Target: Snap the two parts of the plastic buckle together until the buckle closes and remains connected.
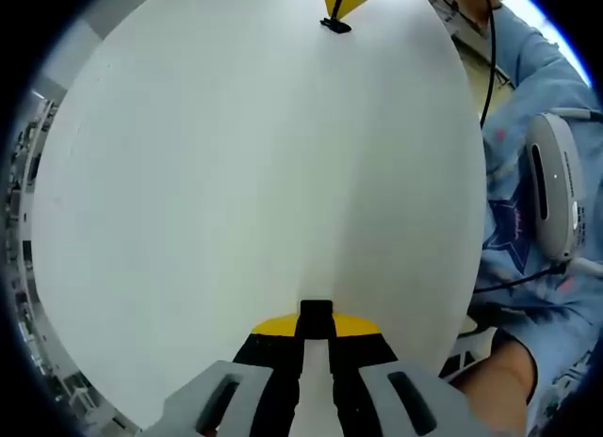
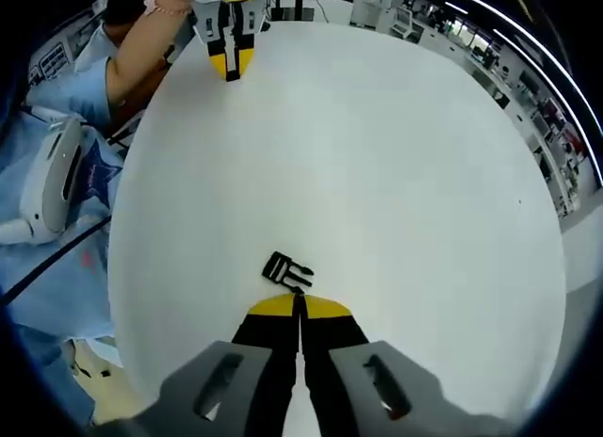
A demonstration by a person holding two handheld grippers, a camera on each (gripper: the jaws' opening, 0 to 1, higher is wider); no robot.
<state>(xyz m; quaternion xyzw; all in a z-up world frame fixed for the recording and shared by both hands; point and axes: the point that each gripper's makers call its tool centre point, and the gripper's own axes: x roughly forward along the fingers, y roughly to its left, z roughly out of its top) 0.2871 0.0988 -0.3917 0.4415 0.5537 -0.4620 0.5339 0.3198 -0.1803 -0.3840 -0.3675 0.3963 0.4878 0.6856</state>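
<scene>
While the round white table (image 2: pixel 396 173) takes most of both views, its top looks smooth and matte, and behind its far edge stand shelves and ceiling lights of a workroom. A person in a light blue shirt (image 2: pixel 57 267) sits at its side. The right gripper (image 2: pixel 300 302) has its yellow tips pressed together, touching a black plastic buckle (image 2: pixel 286 269) that lies flat on the table. The left gripper (image 1: pixel 315 316) pinches a small black plastic piece (image 1: pixel 315 310) between its closed tips.
</scene>
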